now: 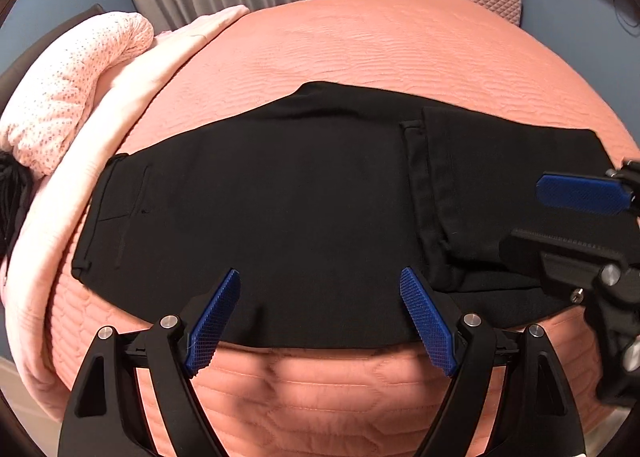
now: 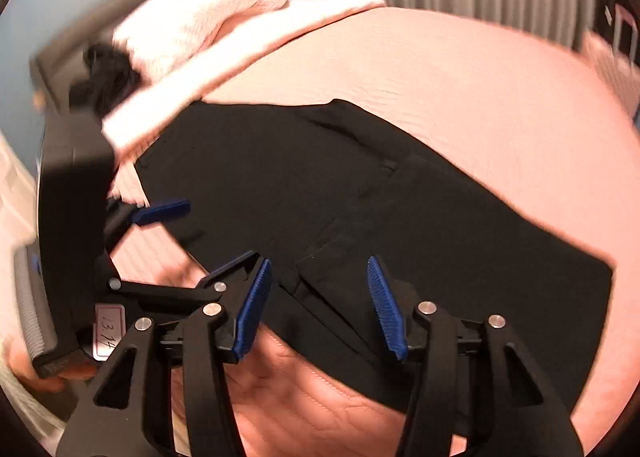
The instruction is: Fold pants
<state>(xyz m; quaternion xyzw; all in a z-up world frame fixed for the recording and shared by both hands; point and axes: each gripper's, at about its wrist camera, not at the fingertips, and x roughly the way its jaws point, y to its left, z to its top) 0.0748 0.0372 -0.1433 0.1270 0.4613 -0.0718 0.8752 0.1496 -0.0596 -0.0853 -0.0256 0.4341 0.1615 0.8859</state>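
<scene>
A bed covered with a salmon-pink quilted bedspread carries black folded pants lying flat across its near part. At its left edge lie a pale pink folded blanket and a dotted pink pillow.

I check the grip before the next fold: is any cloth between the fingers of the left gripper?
No. In the left wrist view the left gripper stands open over the near edge of the black pants, its fingers pinching nothing.

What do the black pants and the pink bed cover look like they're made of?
Black pants: likely a smooth, matte woven dress fabric; it lies flat with crisp seams and no sheen. Pink bed cover: looks like soft quilted textile, with stitched wavy lines and puffed panels. Exact fibres can't be told.
</scene>
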